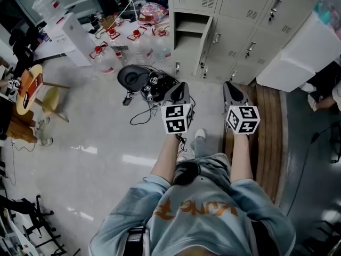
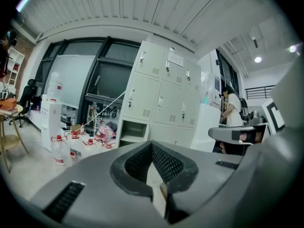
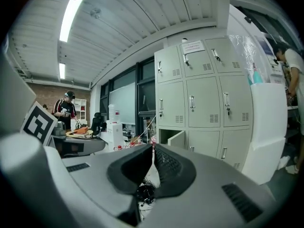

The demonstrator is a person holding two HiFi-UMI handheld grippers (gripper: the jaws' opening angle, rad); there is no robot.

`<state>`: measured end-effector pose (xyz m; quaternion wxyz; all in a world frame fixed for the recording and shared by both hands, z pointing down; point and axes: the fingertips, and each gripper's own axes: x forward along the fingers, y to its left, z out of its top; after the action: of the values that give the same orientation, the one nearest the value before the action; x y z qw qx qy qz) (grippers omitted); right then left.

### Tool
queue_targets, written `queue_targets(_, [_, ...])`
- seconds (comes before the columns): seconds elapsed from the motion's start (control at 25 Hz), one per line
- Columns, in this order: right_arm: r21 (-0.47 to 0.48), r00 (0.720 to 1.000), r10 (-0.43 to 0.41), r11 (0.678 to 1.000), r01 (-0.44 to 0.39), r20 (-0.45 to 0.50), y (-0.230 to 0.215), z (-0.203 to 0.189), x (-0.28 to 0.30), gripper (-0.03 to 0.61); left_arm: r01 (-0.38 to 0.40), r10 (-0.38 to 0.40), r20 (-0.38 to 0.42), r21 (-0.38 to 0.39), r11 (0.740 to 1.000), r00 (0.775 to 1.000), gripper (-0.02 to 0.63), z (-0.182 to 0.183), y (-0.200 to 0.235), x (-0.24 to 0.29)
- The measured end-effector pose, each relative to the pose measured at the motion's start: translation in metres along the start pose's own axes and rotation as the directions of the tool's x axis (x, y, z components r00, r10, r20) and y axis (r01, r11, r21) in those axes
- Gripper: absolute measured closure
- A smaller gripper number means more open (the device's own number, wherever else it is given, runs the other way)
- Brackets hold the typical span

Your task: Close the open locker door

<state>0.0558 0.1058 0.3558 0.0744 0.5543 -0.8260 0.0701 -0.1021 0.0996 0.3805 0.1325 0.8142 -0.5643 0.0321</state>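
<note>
A bank of pale grey lockers [image 1: 240,15] stands ahead of me. Its bottom-left compartment [image 1: 186,36] is open, with the door [image 1: 205,46] swung out to the right. The same open compartment [image 3: 166,136] and door [image 3: 177,139] show in the right gripper view, and the compartment [image 2: 133,132] shows in the left gripper view. My left gripper [image 1: 181,88] and right gripper [image 1: 229,86] are held side by side, about a stride short of the lockers. Both point at the lockers. The left gripper [image 2: 152,146] and right gripper [image 3: 153,149] are shut with nothing between their jaws.
Several large water bottles [image 1: 141,48] stand on the floor left of the open locker. A black device with tangled cables [image 1: 139,80] lies in front of me. A big white box [image 1: 298,52] stands right of the lockers. A wooden board [image 1: 267,127] lies on my right. A round table [image 1: 29,87] is far left.
</note>
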Motion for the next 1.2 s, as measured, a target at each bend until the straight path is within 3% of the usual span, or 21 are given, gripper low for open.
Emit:
queue_targets(0.36, [-0.011, 1.000, 0.014, 1.000, -0.014, 0.021, -0.012, 0.002, 0.044, 0.546, -0.023, 0.023, 0.004, 0.002, 1.000, 1.000, 0.592, -0.003, 0.028, 0.036])
queue_targets(0.72, [0.054, 1.000, 0.008, 0.998, -0.008, 0.005, -0.057, -0.007, 0.110, 0.545, 0.010, -0.008, -0.031, 0.049, 0.999, 0.999, 0.592, 0.013, 0.030, 0.114])
queue_targets(1.0, [0.096, 0.996, -0.065, 0.993, 0.070, -0.062, -0.156, -0.029, 0.156, 0.546, 0.059, -0.049, -0.108, 0.099, 0.993, 0.993, 0.592, -0.013, -0.009, 0.212])
queue_targets(1.2, [0.121, 0.993, -0.039, 0.991, 0.053, -0.115, -0.200, -0.043, 0.207, 0.546, 0.048, -0.034, -0.181, 0.076, 0.996, 0.983, 0.592, -0.031, -0.016, 0.275])
